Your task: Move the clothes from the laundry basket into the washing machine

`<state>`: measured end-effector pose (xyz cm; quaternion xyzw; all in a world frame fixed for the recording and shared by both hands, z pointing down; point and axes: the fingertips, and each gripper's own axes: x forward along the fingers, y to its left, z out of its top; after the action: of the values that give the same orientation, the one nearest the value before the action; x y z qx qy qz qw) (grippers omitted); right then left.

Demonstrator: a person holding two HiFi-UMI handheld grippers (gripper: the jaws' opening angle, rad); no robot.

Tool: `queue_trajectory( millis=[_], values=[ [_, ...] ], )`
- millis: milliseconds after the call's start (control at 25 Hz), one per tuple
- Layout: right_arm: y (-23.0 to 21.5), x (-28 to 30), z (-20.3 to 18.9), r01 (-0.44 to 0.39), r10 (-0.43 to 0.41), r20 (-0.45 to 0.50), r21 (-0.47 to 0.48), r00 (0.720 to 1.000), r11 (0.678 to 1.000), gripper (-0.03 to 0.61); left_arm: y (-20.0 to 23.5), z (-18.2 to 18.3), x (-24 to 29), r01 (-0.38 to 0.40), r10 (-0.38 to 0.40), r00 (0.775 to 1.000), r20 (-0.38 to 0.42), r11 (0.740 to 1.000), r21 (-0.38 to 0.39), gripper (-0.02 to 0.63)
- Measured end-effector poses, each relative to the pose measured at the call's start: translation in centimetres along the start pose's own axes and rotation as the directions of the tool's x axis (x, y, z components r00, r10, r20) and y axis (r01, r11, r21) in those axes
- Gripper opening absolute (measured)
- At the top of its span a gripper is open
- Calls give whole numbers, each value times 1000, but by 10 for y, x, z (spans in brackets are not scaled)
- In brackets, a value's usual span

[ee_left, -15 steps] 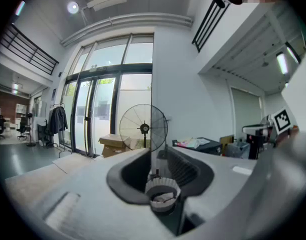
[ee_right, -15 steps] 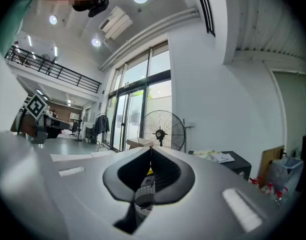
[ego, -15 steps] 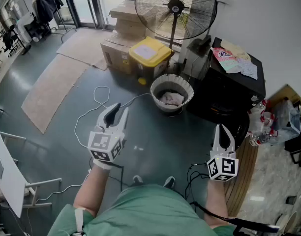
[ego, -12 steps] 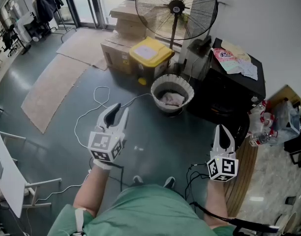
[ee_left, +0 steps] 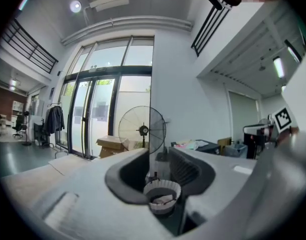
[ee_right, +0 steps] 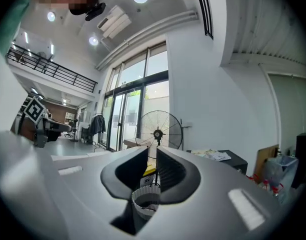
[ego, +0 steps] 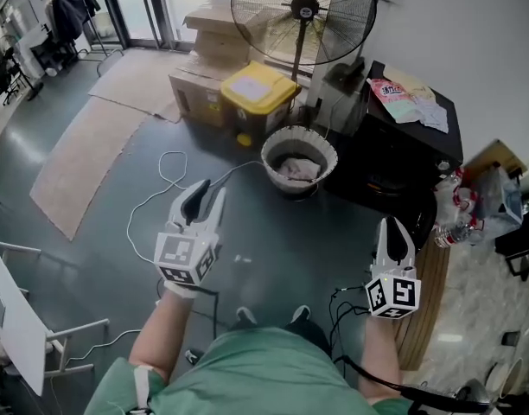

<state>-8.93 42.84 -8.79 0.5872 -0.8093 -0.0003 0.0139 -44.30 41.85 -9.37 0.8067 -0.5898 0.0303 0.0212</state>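
Tongs are held level in both hands above the floor: the left tongs are kept narrowly parted with nothing between them, and the right tongs are closed and empty. The laundry basket is seen ahead on the floor, well apart from both, with pale clothes lying in it. Just beside the basket, to its right, a black machine is placed, with packets laid on top. Behind the basket, a yellow-lidded bin, cardboard boxes and a large standing fan are found.
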Motion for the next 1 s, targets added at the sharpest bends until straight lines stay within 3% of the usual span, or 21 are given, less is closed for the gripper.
queue_trajectory(
  millis=[160, 400, 1000],
  values=[
    [-3, 1, -7, 4, -4, -28, 1, 1000, 1000, 136, -1, -15, 10, 12, -12, 1000, -7, 1000, -11, 170],
    [-38, 34, -34, -20, 20, -55, 14, 998, 1000, 140, -25, -33, 65, 26, -27, 999, -39, 1000, -13, 184],
    [-156, 179, -51, -175, 177, -65, 43, 982, 984, 140, -73, -32, 206, -93, 92, 991, -101, 996, 1, 184]
  ],
)
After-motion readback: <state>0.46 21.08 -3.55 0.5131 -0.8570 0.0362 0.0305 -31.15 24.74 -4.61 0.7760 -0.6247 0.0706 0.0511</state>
